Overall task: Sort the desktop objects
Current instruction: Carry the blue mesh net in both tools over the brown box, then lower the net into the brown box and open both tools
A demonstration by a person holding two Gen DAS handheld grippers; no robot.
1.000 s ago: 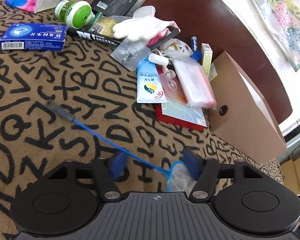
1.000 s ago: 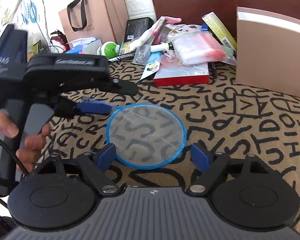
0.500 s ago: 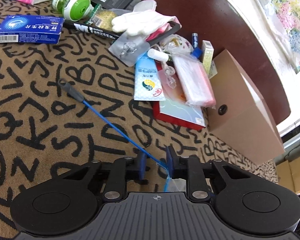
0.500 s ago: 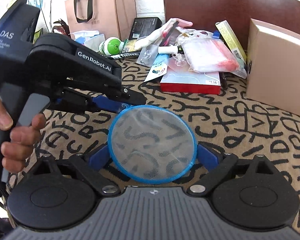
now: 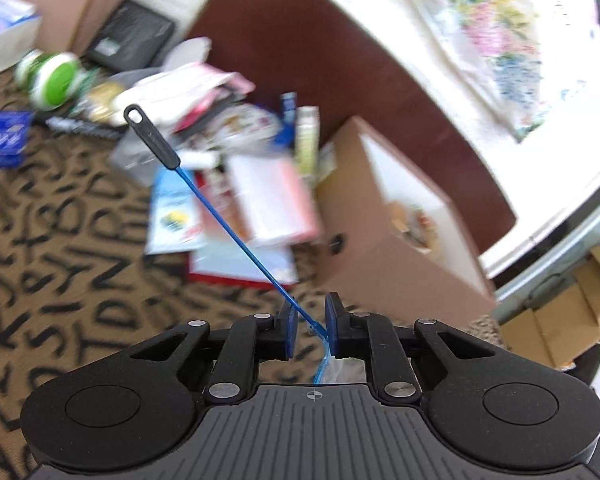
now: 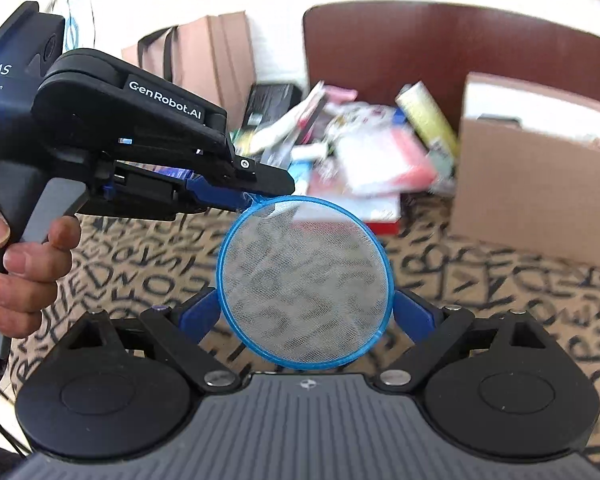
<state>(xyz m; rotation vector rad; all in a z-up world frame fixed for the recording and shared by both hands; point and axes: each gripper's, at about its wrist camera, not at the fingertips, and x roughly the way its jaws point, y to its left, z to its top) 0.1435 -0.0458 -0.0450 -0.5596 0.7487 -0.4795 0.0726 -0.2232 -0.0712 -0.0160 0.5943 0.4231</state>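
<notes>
Left claw (image 5: 310, 330): had just closed, then eased slightly, clamped on the blue net (image 6: 304, 286) where handle meets hoop, lifted off the bench (image 6: 500, 300).
Right claw (image 6: 306, 312): spread wide, empty, hoop between its pads.
Left to sort: pile (image 5: 236, 152) beyond both claws, cardboard box (image 5: 396, 232) beside it.

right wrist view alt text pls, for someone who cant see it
A small blue net is held up by the left gripper at its handle end, its round mesh hoop between the open right gripper fingers. Behind, blurred clutter and a cardboard box sit on a letter-patterned cloth.
</notes>
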